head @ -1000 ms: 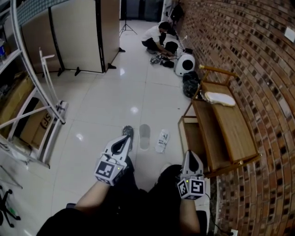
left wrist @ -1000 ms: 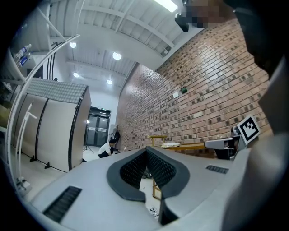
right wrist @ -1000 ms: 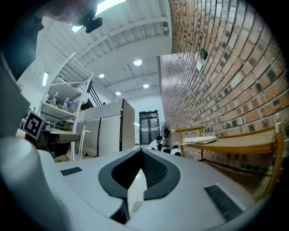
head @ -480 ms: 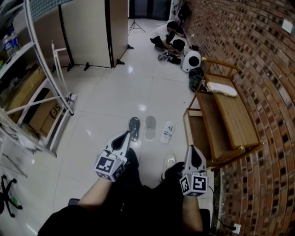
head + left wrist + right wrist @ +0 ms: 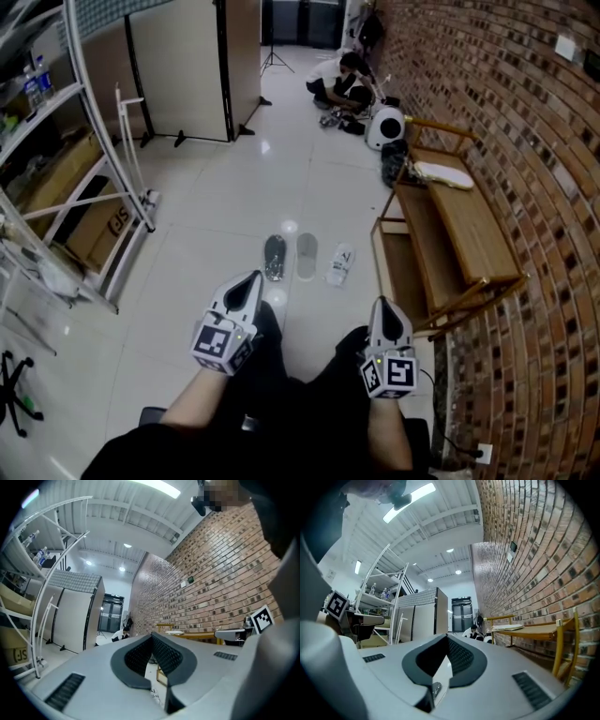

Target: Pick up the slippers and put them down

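Three slippers lie side by side on the white tiled floor: a dark grey one (image 5: 275, 257), a light grey one (image 5: 307, 255) and a white patterned one (image 5: 340, 265). Another white slipper (image 5: 445, 173) rests on top of the wooden bench. My left gripper (image 5: 255, 278) points at the floor slippers from just short of them, jaws shut and empty (image 5: 151, 637). My right gripper (image 5: 385, 305) is held beside the bench's near end, also shut with nothing in it (image 5: 447, 637). Under its jaws a bit of the dark slipper (image 5: 436, 689) shows.
A two-level wooden bench (image 5: 469, 246) runs along the brick wall (image 5: 525, 112) on the right. A metal shelf rack (image 5: 56, 216) with cardboard boxes stands left, folding screens (image 5: 183, 66) behind it. At the far end a person (image 5: 336, 77) crouches near a white round device (image 5: 385, 126) and a black bag (image 5: 394, 159).
The person and both grippers have shifted across the floor. The dark slipper, partly covered by the left gripper's tip before, now shows whole just beyond it. Both jaws stayed shut.
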Tool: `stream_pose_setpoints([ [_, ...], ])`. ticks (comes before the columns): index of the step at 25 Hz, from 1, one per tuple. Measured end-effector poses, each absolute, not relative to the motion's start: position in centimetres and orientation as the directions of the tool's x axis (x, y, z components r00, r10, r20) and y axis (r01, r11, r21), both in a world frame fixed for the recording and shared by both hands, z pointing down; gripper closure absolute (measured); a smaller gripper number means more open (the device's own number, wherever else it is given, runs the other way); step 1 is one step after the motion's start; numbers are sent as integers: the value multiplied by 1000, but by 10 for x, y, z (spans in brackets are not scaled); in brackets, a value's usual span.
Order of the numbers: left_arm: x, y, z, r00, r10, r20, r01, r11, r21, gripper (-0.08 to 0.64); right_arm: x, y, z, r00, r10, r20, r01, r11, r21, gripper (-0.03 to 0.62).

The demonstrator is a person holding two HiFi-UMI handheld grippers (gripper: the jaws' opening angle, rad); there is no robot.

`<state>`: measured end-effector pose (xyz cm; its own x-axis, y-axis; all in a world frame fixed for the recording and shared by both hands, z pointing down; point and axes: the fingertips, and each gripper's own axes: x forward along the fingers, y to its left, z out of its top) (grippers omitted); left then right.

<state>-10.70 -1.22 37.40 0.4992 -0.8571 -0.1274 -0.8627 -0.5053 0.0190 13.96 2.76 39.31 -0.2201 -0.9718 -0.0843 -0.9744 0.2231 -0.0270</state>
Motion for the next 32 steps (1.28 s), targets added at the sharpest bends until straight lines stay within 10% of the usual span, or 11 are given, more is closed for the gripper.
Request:
stream_pose_setpoints([
  [32, -114, 6, 381, 477, -871, -115, -874, -484, 39, 560, 134, 40, 389, -236, -968, -84, -970, 240, -36, 586],
])
